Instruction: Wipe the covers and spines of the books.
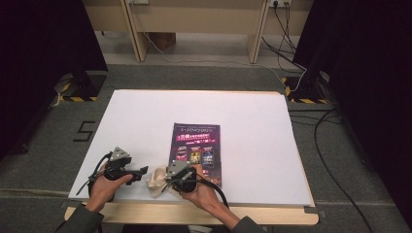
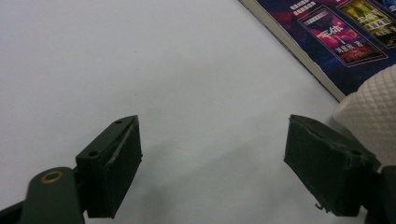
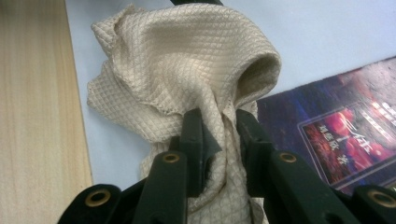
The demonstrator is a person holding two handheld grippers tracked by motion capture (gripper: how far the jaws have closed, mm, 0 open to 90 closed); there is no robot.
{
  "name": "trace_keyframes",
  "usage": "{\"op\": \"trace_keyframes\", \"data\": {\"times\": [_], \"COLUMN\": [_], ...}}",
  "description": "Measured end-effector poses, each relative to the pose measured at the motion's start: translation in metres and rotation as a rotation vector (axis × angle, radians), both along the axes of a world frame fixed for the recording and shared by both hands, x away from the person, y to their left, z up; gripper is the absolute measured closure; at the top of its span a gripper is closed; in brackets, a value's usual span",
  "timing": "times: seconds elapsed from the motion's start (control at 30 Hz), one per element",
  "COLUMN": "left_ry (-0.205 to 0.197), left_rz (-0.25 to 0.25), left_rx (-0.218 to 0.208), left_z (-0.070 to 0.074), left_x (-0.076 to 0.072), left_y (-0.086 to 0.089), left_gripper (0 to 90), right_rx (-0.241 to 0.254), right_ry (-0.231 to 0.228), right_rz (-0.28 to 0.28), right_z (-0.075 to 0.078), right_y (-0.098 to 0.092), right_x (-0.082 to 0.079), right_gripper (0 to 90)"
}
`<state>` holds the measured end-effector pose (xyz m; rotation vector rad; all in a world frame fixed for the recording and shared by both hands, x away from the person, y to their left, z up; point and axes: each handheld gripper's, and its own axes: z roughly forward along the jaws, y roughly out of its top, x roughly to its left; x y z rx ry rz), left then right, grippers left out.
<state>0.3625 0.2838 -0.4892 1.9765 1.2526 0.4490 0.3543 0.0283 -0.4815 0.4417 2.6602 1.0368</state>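
Note:
A cream waffle-weave cloth (image 3: 187, 70) is bunched up between the jaws of my right gripper (image 3: 219, 135), which is shut on it. From above, the cloth (image 1: 156, 182) sits at the table's near edge, just left of a dark purple booklet (image 1: 196, 150). My right gripper (image 1: 167, 180) lies over the booklet's near left corner. To its left my left gripper (image 1: 143, 171) points right toward the cloth. Its jaws stand wide open (image 2: 212, 163) over bare white table, with the cloth (image 2: 373, 112) just beyond the right finger (image 2: 327, 168).
The booklet (image 2: 336, 37) lies flat on the white table sheet (image 1: 145, 116). A wooden table edge (image 1: 194, 213) runs along the near side, close to both hands. Cables (image 1: 335, 160) trail on the grey floor at the right.

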Motion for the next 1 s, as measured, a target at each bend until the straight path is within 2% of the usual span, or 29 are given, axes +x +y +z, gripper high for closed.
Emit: {"op": "trace_keyframes", "data": {"times": [0.07,0.1,0.23,0.57,0.63,0.7,0.8,1.0], "left_ry": [0.0,0.0,-0.003,-0.001,-0.001,-0.002,0.002,0.002], "left_rz": [-0.003,-0.002,-0.002,-0.009,-0.009,-0.009,-0.009,-0.011], "left_rx": [0.0,0.003,-0.002,0.003,0.004,0.0,0.004,0.006], "left_z": [0.0,0.0,0.0,0.0,-0.001,-0.001,-0.001,-0.002], "left_x": [0.0,0.0,0.0,-0.001,-0.001,0.0,0.0,0.0], "left_y": [0.0,0.0,0.0,-0.001,-0.002,-0.002,-0.003,-0.003], "left_gripper": [18.4,18.4,18.4,18.4,18.4,18.4,18.4,18.4], "right_rx": [-0.003,-0.003,-0.015,-0.032,-0.021,-0.02,-0.01,0.002], "right_ry": [0.001,0.011,0.005,-0.024,-0.009,-0.012,-0.003,-0.003], "right_rz": [-0.005,-0.021,-0.065,-0.236,-0.252,-0.25,-0.219,-0.138], "right_z": [0.0,0.0,0.002,0.003,0.003,0.003,0.002,0.001], "right_y": [-0.005,-0.009,-0.03,-0.087,-0.095,-0.097,-0.091,-0.067], "right_x": [0.001,0.001,0.006,0.023,0.024,0.022,0.015,0.0], "right_gripper": [75.4,75.5,75.4,75.4,75.4,75.3,75.1,75.1]}}
